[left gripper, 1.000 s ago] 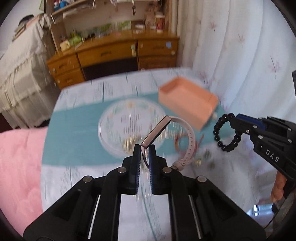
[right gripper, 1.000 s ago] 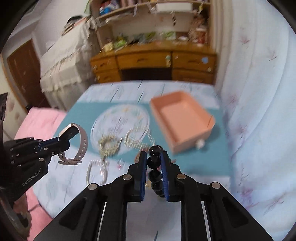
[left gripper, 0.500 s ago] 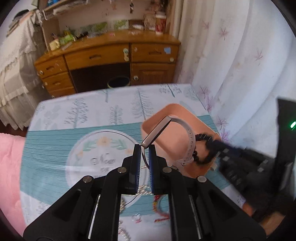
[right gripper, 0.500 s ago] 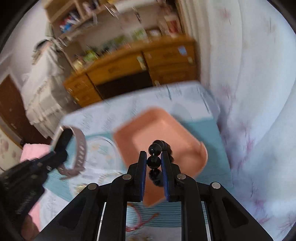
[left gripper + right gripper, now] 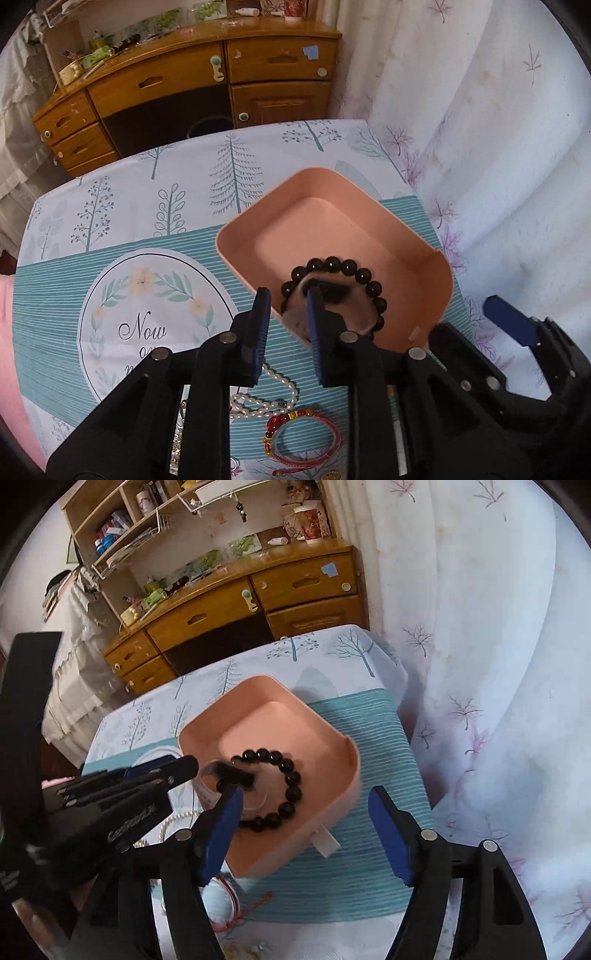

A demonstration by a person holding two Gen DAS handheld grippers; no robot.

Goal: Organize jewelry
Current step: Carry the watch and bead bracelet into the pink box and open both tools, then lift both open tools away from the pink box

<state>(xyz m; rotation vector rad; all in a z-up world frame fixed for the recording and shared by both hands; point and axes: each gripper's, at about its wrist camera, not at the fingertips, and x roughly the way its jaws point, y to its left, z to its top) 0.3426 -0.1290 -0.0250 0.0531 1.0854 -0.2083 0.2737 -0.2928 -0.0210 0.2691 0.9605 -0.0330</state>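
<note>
Both grippers' jaws, just opening, hang released over the peach plastic tray's (image 5: 441, 291) near rim. The left gripper (image 5: 286, 325) and right gripper (image 5: 306, 830) hold nothing (the black bead bracelet (image 5: 286, 775) lies inside the tray).

both wrist views: steeply down, close | shared: pink tray (image 5: 436, 295) (image 5: 347, 775)

**Readable text in view**

Tablecloth (image 5: 122, 229): round floral emblem (image 5: 155, 325) carries script "Now" on the top line; the line under it starts "o" and the rest is hidden behind the left gripper (image 5: 286, 334).

Left gripper body, seen from the right wrist view: white lettering (image 5: 131, 821) on the black housing, too blurred to read for sure.

Nothing else legible; shelf and desk items too small.
</note>
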